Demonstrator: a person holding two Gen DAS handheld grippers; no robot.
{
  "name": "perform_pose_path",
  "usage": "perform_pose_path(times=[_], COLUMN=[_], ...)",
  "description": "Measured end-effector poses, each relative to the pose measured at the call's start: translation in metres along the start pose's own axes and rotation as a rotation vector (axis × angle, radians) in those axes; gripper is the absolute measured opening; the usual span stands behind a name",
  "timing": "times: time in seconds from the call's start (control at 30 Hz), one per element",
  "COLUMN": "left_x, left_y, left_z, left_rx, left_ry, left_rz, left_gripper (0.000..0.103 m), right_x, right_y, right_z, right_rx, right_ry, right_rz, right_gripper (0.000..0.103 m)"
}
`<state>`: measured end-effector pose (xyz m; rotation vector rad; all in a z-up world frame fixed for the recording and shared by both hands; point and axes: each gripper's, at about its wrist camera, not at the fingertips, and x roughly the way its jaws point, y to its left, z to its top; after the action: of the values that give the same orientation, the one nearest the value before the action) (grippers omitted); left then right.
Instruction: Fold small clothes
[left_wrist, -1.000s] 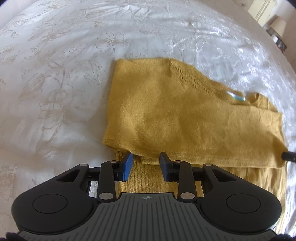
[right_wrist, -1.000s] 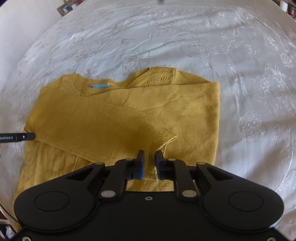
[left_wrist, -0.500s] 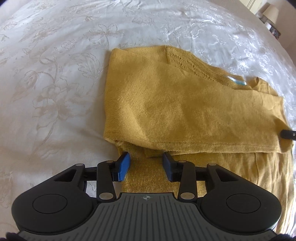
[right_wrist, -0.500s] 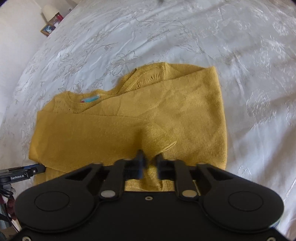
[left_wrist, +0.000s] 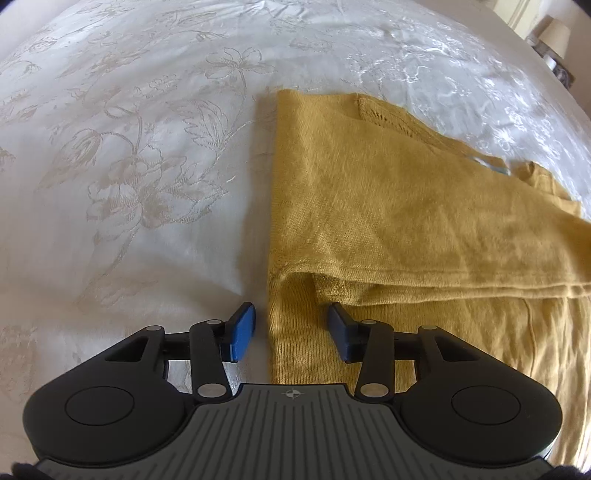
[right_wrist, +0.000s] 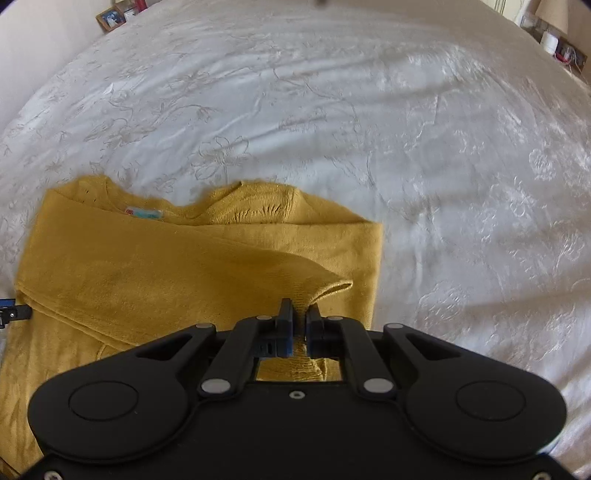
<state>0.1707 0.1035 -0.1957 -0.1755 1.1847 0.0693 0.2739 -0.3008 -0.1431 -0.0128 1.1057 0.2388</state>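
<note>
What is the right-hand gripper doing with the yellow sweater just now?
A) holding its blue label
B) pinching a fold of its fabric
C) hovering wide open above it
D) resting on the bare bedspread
B: the right gripper has its jaws nearly closed with a raised ridge of the yellow sweater caught between them.

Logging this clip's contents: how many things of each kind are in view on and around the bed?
Yellow sweater: 1
Grippers: 2, left gripper and right gripper
White bedspread: 1
Lamps: 1
Picture frames: 1
Total: 6
</note>
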Motion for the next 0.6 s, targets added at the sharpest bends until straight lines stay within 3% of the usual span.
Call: perform_pose_path(times=[0.17, 0.3, 0.4, 0.5, 0.53, 0.57, 0.6], left_x=[0.001, -0.001, -0.002, -0.015, -0.024, -0.031, -0.038], left_y=[0.002, 0.003, 0.004, 0.001, 0.0, -0.002, -0.005], left_z=[0.0, 0.0, -0.003, 0.001, 0.004, 0.006, 0.01], left_rx=[0.013, 0.019, 0.016, 0.032, 0.036, 0.04, 0.048], left_ry=[0.01, 0.019, 0.023, 0.007, -0.017, -0.039, -0.062], left_rz=[-0.001, 0.008, 0.005, 0.0, -0.016, -0.032, -0.045], left_gripper=[0.043, 0.043, 0.043, 0.043, 0.043, 0.043, 0.043], right_x=[-0.008, -0.03, 0.0, 0.01, 0.007, 0.004, 0.002], right_y=[0.006, 0.008, -0.01, -0.024, -0.028, -0.031, -0.032], right_z=[-0.003, 0.0, -0.003, -0.01, -0.013, -0.014, -0.014], right_rx=[-0.029, -0.036, 0.05, 0.119, 0.145, 0.163, 0.171], right_ry=[-0.023, -0.147, -0.019, 0.02, 0.009, -0.001, -0.009], right_rz=[0.005, -0.024, -0.062, -0.078, -0.063, -0.053, -0.055], right_gripper=[0.013, 0.014, 0.021, 0.022, 0.026, 0.04, 0.045])
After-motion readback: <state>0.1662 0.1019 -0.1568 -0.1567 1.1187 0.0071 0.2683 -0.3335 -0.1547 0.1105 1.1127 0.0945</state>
